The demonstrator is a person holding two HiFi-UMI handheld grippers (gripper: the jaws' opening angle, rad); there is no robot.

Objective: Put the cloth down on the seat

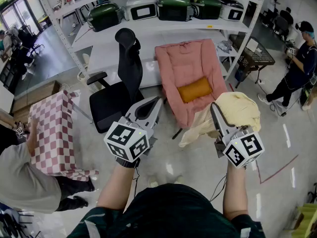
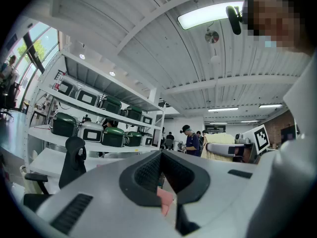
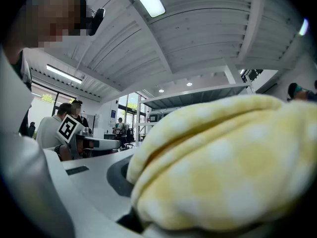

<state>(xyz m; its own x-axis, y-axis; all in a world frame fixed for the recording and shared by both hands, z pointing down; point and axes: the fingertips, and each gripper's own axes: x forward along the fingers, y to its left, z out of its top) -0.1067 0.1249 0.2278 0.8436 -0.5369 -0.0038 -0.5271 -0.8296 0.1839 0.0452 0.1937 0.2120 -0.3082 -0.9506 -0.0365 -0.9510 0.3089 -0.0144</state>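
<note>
Workshop floor with metal shelves (image 1: 148, 29) behind; at far left a checked box (image 1: 49, 128), then a black office chair (image 1: 119, 93); the left gripper (image 1: 151, 108) is closed on nothing. Next, the pink seat (image 1: 183, 63), its long axis running away from the person, an orange cushion (image 1: 194, 89) on it. The right gripper (image 1: 216, 114), the nearer one, grips the yellow cloth (image 1: 242, 110), which hangs just right of the seat; so the seat lies ahead and leftward. Only the right gripper view shows the cloth bunched across the jaws; only the head view shows the seat whole.
</note>
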